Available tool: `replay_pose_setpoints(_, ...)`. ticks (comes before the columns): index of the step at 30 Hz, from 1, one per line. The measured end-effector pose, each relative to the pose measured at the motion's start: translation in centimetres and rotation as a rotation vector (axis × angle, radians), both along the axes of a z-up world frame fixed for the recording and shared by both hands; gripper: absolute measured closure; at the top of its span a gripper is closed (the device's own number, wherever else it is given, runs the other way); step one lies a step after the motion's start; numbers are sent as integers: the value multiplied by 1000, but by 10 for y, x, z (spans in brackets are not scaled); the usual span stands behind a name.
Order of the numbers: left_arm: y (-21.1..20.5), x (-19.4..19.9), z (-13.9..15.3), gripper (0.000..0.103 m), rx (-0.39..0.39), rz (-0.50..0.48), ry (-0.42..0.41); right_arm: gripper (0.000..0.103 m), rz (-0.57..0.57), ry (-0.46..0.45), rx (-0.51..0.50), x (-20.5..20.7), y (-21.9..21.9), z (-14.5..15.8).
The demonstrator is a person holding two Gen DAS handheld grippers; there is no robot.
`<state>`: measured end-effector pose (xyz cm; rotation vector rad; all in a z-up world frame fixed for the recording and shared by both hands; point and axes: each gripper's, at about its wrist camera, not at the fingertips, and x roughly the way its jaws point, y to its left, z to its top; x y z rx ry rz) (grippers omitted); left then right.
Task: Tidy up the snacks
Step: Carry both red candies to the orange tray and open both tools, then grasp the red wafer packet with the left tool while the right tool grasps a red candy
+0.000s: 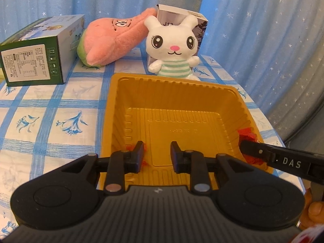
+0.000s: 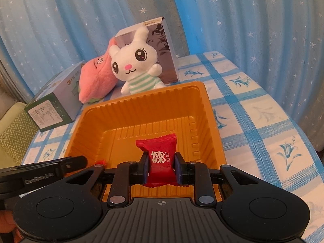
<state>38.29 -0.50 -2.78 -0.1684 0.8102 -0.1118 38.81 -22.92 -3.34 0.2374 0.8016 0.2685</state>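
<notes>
A gold plastic tray [image 1: 204, 90] sits on the checked tablecloth; it also shows in the right wrist view [image 2: 210, 109]. My right gripper [image 2: 161, 167] is shut on a red wrapped candy [image 2: 160, 156] and holds it over the tray's near side; the candy's edge shows at the tray's right wall [image 1: 247, 134] in the left wrist view. My left gripper [image 1: 157, 156] is open over the tray's near part, with nothing between its fingers. A scrap of red wrapper [image 1: 144, 163] peeks out by its left finger, mostly hidden.
A white plush rabbit [image 1: 172, 46], a pink plush toy [image 1: 113, 40] and a grey carton [image 1: 200, 24] stand behind the tray. A green and white box [image 1: 38, 54] lies at the back left. Blue starred curtains hang behind. The table edge curves away at the right [image 2: 303, 133].
</notes>
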Motion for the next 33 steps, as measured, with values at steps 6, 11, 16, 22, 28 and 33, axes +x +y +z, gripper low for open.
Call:
replay_pose_setpoints(6,6,-9,4,78,-1,2,-11,77,-4,6,8,3,1,-1)
replay_pose_setpoints(11,9,-22,8,73,0,7,-14,73,31,-15,48,3,1,4)
replay_pose_setpoints(16,12,-45,14,69,18,8,-23,32,7,-46,69,-12,-7,14)
replay_pose_setpoints(22,16,-94,24,55,13,36,-39,32,-26,-53,40,-65,-19,29)
replay_pose_setpoints(28,16,-155,35,43,0,47,-40,32,-63,-19,34,-133,-27,37)
replay_pose_setpoints(33,16,-204,47,38,0,65,-46,32,-70,-17,47,-191,-27,48)
